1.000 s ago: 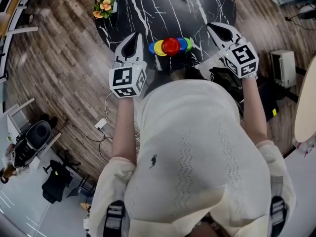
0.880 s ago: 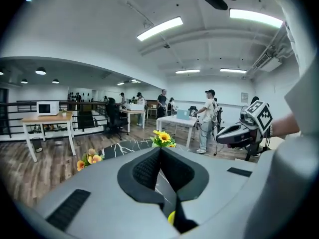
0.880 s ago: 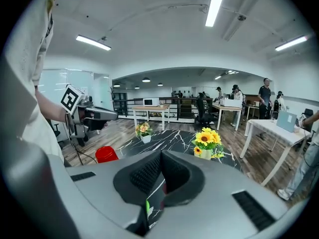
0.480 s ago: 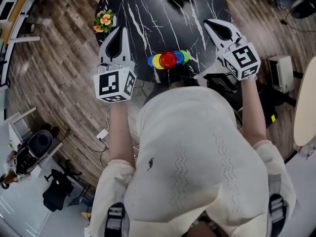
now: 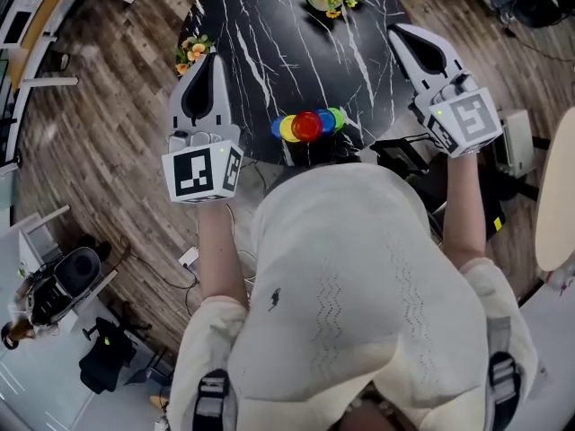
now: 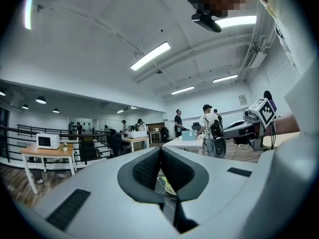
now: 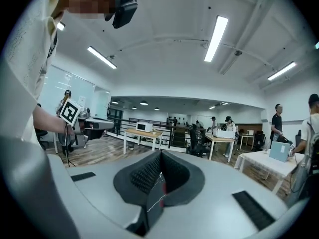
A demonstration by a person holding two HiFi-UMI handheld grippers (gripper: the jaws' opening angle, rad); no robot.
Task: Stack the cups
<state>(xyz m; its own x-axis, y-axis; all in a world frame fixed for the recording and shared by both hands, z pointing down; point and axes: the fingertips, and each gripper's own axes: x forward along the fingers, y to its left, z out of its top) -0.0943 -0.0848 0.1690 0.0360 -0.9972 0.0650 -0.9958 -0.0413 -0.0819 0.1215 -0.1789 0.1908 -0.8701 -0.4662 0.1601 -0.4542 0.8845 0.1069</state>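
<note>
cups (image 5: 308, 126) clustered, left gripper (image 5: 209, 61), right gripper (image 5: 400, 32) closed

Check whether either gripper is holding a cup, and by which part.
Nothing is held. The left gripper and right gripper are both shut and empty; the cups sit together on the table.

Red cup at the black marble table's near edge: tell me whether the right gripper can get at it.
Probably yes: nothing stands between the right gripper and the red cup, but its jaws are shut and must open first.
</note>
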